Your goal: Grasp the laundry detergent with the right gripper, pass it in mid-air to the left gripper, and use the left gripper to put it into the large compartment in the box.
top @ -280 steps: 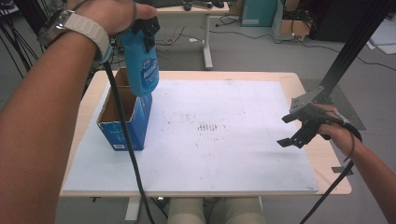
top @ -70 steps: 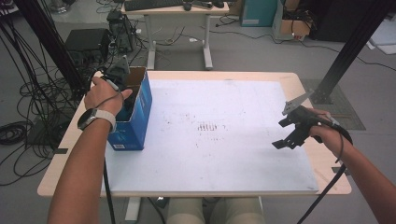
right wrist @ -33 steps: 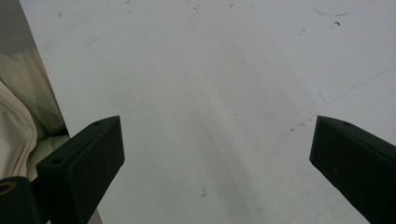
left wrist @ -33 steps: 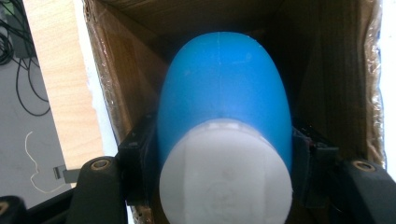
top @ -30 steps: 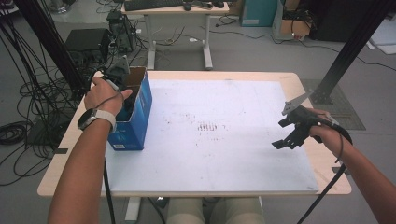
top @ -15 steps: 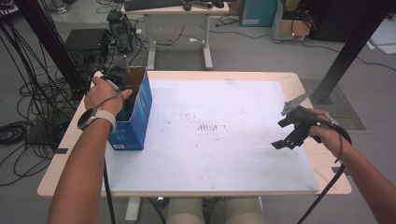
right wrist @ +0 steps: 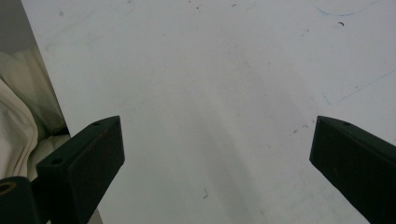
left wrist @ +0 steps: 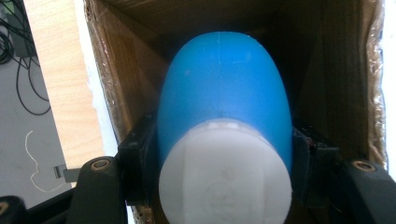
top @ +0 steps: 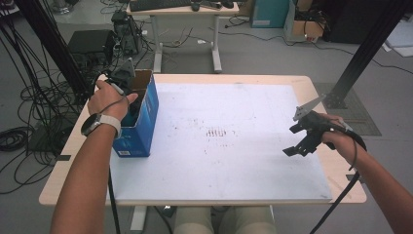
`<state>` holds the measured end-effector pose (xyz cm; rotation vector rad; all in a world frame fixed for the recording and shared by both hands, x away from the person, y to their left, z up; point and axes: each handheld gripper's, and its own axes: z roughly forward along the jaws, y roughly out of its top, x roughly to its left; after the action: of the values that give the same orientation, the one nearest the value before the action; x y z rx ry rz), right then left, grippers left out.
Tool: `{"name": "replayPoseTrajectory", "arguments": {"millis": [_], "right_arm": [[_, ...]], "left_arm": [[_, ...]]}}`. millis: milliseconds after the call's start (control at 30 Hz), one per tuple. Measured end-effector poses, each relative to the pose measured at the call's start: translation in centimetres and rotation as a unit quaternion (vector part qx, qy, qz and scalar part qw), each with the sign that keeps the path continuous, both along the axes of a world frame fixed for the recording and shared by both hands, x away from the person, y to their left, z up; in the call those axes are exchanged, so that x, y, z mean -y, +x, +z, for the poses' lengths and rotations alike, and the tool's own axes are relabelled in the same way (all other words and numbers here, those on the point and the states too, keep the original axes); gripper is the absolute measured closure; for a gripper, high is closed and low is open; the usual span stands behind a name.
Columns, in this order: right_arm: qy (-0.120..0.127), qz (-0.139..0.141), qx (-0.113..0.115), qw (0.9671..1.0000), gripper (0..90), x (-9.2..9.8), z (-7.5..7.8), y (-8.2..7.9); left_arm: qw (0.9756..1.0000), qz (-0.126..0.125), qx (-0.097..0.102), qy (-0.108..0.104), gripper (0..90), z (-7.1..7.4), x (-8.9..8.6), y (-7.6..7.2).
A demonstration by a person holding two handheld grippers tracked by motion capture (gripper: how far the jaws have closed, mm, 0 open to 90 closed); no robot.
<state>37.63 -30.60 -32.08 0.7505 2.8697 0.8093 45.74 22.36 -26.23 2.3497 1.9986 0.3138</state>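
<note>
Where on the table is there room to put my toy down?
Almost the whole white mat is bare, from the blue box across to the right gripper, which hovers open over the mat's right edge. It is crowded inside the box: the left gripper holds a blue bottle down in it.

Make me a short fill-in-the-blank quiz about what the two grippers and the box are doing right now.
1. The left gripper is shut on a blue ____ with a white cap.
2. That gripper reaches down into the blue cardboard ____.
3. The right gripper hovers over the white board with its jaws ____.

Missing words: bottle; box; open
</note>
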Motion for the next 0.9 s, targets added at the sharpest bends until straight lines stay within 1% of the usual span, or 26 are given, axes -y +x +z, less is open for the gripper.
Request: {"name": "replayPoseTrajectory", "arguments": {"millis": [400, 433, 467, 500, 533, 600, 667, 700, 767, 800, 900], "right_arm": [[0.0, 0.002, -0.002, 1.0, 3.1, -0.04, -0.09, -0.02], [-0.001, 0.007, 0.001, 1.0, 3.0, -0.03, -0.1, 0.06], [0.007, 0.018, 0.011, 0.9997, 3.0, -0.03, -0.27, 0.25], [0.007, 0.018, 0.011, 0.9997, 3.0, -0.03, -0.27, 0.25], [0.003, 0.015, 0.006, 0.9999, 3.1, -0.02, -0.21, 0.18], [0.004, 0.015, 0.009, 0.9998, 3.0, -0.01, -0.29, 0.19], [0.006, 0.012, 0.006, 0.9999, 3.1, -0.01, -0.32, 0.14], [0.005, 0.013, 0.007, 0.9999, 3.1, 0.01, -0.32, 0.15], [0.004, 0.01, 0.003, 0.9999, 3.0, 0.0, -0.34, 0.09], [0.0, 0.001, -0.004, 1.0, 3.1, -0.03, -0.28, -0.06], [0.0, 0.002, -0.005, 1.0, 3.1, -0.12, -0.32, -0.06]], "left_arm": [[1.0, 0.0, 0.0, 0.002, 37.3, -0.01, 0.02, 0.0], [1.0, 0.0, 0.0, 0.0, 37.3, -0.01, 0.0, 0.01], [1.0, 0.001, 0.002, 0.002, 37.3, -0.02, 0.02, 0.02], [1.0, 0.001, 0.002, 0.002, 37.3, -0.02, 0.02, 0.02], [1.0, 0.001, 0.003, 0.0, 37.3, -0.03, 0.0, 0.02], [1.0, 0.001, 0.004, 0.001, 37.3, -0.05, -0.01, 0.03], [1.0, 0.0, 0.006, 0.002, 37.3, -0.06, 0.0, 0.02], [1.0, 0.002, 0.005, 0.0, 37.2, -0.05, -0.01, 0.03], [1.0, 0.002, 0.006, 0.0, 37.2, -0.05, -0.05, 0.02], [1.0, 0.002, 0.007, 0.0, 37.2, -0.06, -0.06, 0.01], [1.0, 0.002, 0.007, 0.0, 37.2, -0.06, -0.1, 0.02]]}}
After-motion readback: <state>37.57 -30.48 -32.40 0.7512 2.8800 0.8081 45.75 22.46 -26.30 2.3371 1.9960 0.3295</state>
